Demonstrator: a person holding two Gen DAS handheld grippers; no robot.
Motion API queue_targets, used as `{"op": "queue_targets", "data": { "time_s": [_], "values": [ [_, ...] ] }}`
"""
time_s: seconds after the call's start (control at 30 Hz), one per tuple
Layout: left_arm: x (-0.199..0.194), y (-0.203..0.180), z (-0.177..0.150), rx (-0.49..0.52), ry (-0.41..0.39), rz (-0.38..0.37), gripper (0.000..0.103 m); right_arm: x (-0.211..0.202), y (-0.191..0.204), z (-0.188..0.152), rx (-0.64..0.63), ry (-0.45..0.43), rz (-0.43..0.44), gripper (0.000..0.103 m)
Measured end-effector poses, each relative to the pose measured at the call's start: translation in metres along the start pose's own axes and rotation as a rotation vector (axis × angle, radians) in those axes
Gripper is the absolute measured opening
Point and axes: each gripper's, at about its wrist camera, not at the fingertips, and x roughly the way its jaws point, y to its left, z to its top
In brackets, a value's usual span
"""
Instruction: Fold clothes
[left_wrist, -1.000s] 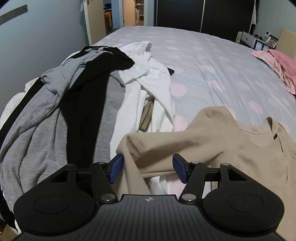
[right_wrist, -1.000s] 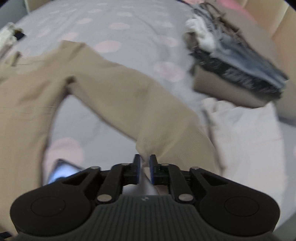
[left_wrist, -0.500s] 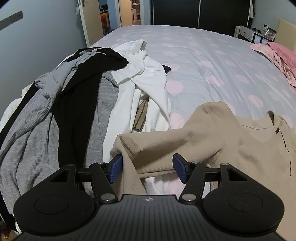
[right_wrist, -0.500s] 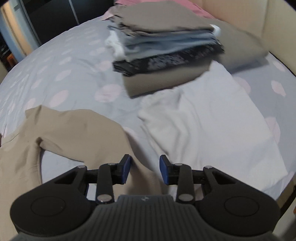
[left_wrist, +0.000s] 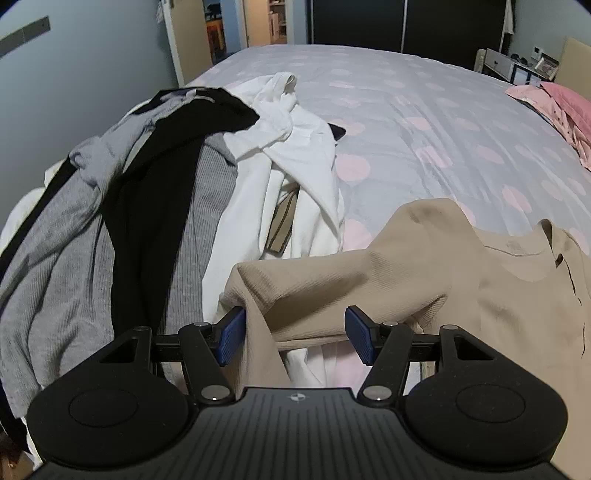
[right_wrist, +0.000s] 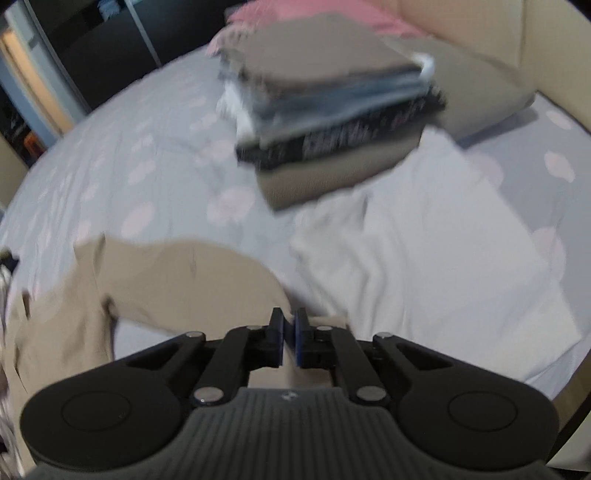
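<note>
On the bed (left_wrist: 424, 122), under a grey cover with pink spots:

- Tan shirt (left_wrist: 509, 295): spread flat near the front edge, collar up. One sleeve runs toward the left gripper (left_wrist: 294, 334), its cuff end draped between the blue pads (left_wrist: 231, 334). That gripper's jaws stand apart; the cloth brushes the left pad, the right pad is clear of it, no pinch.
- Same tan shirt (right_wrist: 62, 332) in the right wrist view: other sleeve stretches across the cover to the right gripper (right_wrist: 290, 341). Jaws closing, almost together, only a thin gap showing. Sleeve end lies at and under the tips; whether cloth is caught between them cannot be told, view blurred.
- Unfolded heap, left of the shirt: grey top (left_wrist: 55, 258), black garment (left_wrist: 147, 221) laid over it, white shirt (left_wrist: 295, 155) beside them, a striped piece (left_wrist: 282, 225) showing through the white folds.
- Folded stack (right_wrist: 332, 110): several garments piled, tan at the bottom and top, dark and blue layers between, sitting well beyond the right gripper.
- White cloth (right_wrist: 424, 258): loose and flat, just in front of the stack, right of the tan sleeve.
- Pink item (left_wrist: 561, 107): at the far right edge of the bed.
</note>
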Motion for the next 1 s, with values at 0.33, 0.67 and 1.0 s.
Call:
{"op": "queue_targets", "data": {
  "time_s": [0.33, 0.67, 1.0],
  "values": [
    [0.008, -0.001, 0.001, -0.008, 0.026, 0.006, 0.057, 0.008, 0.025, 0.082, -0.195, -0.017, -0.226, 0.01],
    [0.021, -0.012, 0.0, 0.046, 0.056, 0.03, 0.058, 0.032, -0.024, 0.07, -0.06, -0.131, -0.337, 0.038],
    [0.027, -0.024, 0.004, 0.058, 0.06, 0.041, 0.059, 0.052, -0.117, 0.029, 0.435, -0.014, -0.132, 0.038]
  ]
}}
